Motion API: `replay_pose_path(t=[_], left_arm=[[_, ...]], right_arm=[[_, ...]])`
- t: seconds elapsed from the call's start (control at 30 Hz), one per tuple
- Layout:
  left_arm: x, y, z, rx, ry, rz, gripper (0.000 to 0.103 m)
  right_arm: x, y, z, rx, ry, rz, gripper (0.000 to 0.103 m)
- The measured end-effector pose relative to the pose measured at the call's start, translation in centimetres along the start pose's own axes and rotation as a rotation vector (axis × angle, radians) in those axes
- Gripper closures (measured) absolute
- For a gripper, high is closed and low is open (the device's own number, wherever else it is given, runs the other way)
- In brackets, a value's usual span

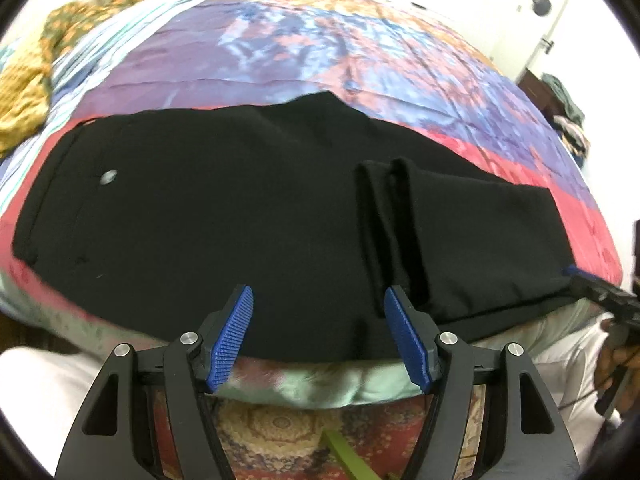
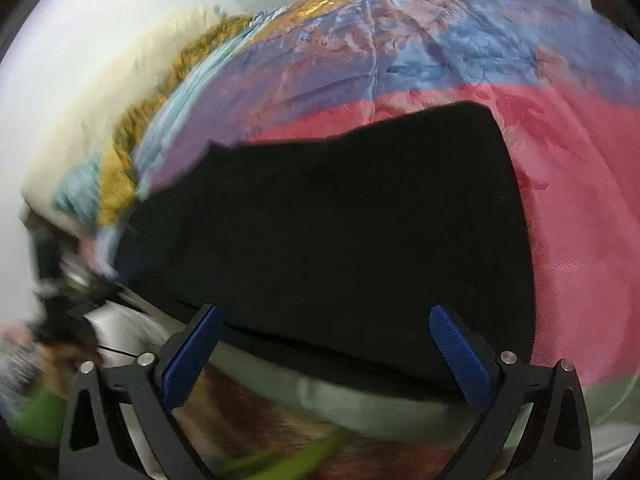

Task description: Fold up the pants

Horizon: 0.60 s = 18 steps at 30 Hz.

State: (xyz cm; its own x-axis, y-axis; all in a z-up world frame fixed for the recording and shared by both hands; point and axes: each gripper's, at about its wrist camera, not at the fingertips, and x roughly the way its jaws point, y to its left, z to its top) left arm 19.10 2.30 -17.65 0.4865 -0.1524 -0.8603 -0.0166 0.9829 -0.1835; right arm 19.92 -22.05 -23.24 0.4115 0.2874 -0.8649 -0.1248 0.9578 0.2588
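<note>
Black pants [image 1: 224, 216] lie flat along the near edge of the bed, waistband to the left, legs folded over with their cuffs [image 1: 392, 216] lying on top near the middle. My left gripper [image 1: 318, 300] is open and empty just above the pants' near edge. The right gripper shows at the far right of the left wrist view [image 1: 600, 292], by the folded end. In the right wrist view the pants [image 2: 340, 232] fill the middle. My right gripper [image 2: 324, 316] is open wide and empty at their near edge.
The bed has a bedspread in purple, blue and red [image 1: 320, 52]. A yellow patterned cloth [image 1: 24, 92] lies at the far left. A patterned rug [image 1: 280, 432] with a green strip [image 1: 348, 456] is on the floor below. A door [image 1: 548, 12] and piled clothes [image 1: 568, 112] are at the right.
</note>
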Motion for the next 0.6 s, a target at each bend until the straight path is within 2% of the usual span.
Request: replay_pose_path(t=[0.07,0.13,0.2,0.3,0.37,0.4,0.43,0.6], left_arm=[[-0.7,1.1,-0.2,-0.043,-0.029,-0.008,0.024],[-0.9,1.9,-0.3,-0.075,-0.047,-0.015,0.023],[-0.7,2.4,-0.4,-0.100,-0.044,-0.019,0.023],[-0.7,2.3,-0.6,-0.090,-0.058,-0.012,0.023],[-0.9,2.3,-0.8,-0.081,-0.067,-0.006,0.023],[-1.1,2.5,-0.9,-0.081,-0.073,-0.003,0.023],[-1.3,2.7,-0.9,-0.084,-0.078,-0.003,0.023],[-1.4,3.7,-1.0,-0.128,-0.095,-0.008,0.023]], right_arm=[[-1.9,1.2,1.5,-0.007,-0.078,0.013,0.001],[-2.9,1.8,3.3,-0.032,-0.136,0.000,0.000],[-2.3,1.6,5.4,-0.043,-0.139,-0.057,0.000],[1.6,-1.2,7.3,0.063,-0.037,-0.141,0.000],[4.5,-3.5,7.0,0.145,0.091,-0.140,0.000],[4.7,-3.5,7.1,0.144,0.092,-0.157,0.000],[4.2,-3.1,7.1,0.127,0.062,-0.169,0.001],[-3.5,0.6,5.5,0.025,-0.247,-0.190,0.000]])
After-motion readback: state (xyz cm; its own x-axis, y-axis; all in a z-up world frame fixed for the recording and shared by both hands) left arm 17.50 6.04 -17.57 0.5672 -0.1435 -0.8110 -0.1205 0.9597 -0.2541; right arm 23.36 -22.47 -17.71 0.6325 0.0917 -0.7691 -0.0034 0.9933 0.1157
